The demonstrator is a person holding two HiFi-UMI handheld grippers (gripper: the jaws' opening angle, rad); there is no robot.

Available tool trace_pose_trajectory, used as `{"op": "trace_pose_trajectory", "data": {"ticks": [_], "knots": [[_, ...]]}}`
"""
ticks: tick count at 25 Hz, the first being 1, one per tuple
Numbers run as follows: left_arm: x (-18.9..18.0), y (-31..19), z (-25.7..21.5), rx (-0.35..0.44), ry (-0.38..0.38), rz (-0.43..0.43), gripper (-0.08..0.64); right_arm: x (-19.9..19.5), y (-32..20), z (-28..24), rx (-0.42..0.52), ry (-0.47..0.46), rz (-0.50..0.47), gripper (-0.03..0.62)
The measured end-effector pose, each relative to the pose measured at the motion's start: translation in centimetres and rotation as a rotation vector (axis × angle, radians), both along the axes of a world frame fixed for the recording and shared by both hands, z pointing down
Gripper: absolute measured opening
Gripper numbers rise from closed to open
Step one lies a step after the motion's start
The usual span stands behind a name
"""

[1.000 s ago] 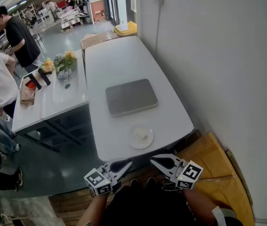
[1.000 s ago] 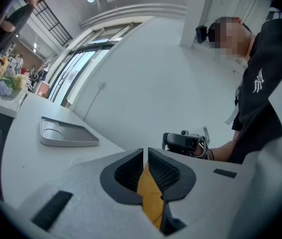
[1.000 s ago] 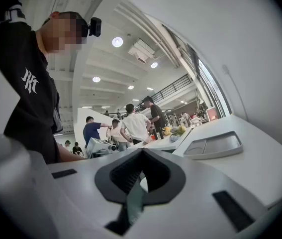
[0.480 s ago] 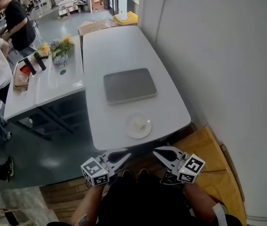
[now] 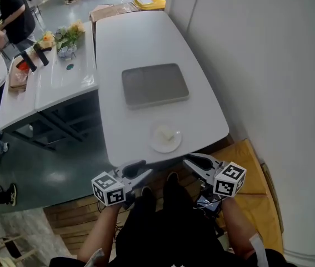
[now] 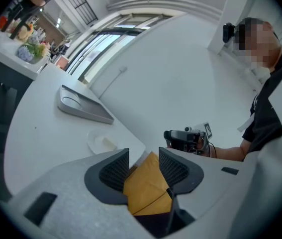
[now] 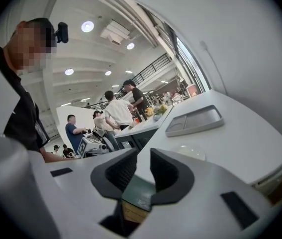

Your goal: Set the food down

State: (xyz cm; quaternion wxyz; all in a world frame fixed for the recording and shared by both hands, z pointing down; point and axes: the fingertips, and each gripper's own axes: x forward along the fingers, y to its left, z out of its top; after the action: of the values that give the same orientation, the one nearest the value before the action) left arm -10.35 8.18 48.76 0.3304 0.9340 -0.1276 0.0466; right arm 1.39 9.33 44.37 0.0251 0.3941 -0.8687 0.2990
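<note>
On the table [image 5: 129, 38], at its near edge, food [image 5: 167, 132] is lying on a plate [image 5: 158, 145], at twelve o'clock from both grippers. Left gripper [image 5: 136, 171] and right gripper [image 5: 194, 164] are opening their jaws, both empty, hanging short of the table. Seemingly an approach is starting, calling next for a forward reach to the plate.

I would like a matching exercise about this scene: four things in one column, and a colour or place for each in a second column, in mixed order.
1. tray
2. plate
3. flowers
4. cardboard

A. yellow-brown, beside the wall
B. grey, empty
C. white, holds a pale piece of food
D. yellow and orange, on the side table

Pairs: 1-B, 2-C, 3-D, 4-A.
</note>
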Motion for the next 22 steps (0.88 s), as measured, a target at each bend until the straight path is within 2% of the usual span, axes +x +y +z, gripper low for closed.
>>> {"op": "trace_pose_trajectory", "data": {"ticks": [1,2,3,8,13,15,19,22], "knots": [[0.3,-0.8,0.7,-0.026,-0.009,-0.018,0.160,1.0,-1.1,1.0,-0.038,-0.025,0.008,0.090],[0.5,-1.7,1.5,-0.052,-0.024,-0.038,0.166,2.0,-2.2,1.9,-0.080,-0.059,0.014,0.181],[0.7,-2.5,2.3,-0.081,-0.046,-0.057,0.169,2.9,-3.3,2.8,-0.121,-0.089,0.017,0.199],[1.6,-5.8,6.1,-0.258,-0.166,-0.129,0.186,5.8,-7.9,8.4,-0.351,-0.095,-0.024,0.199],[2.9,-9.4,8.6,-0.367,-0.241,-0.186,0.191,6.8,-12.1,13.3,-0.559,-0.125,-0.113,0.199],[3.3,-10.5,9.4,-0.415,-0.266,-0.210,0.190,6.9,-13.2,14.6,-0.621,-0.134,-0.152,0.199],[3.4,-10.7,11.1,-0.499,-0.366,-0.229,0.190,6.8,-14.2,15.8,-0.713,-0.133,-0.207,0.199],[3.4,-10.7,11.5,-0.537,-0.381,-0.249,0.190,6.1,-14.0,16.1,-0.753,-0.123,-0.253,0.198]]}}
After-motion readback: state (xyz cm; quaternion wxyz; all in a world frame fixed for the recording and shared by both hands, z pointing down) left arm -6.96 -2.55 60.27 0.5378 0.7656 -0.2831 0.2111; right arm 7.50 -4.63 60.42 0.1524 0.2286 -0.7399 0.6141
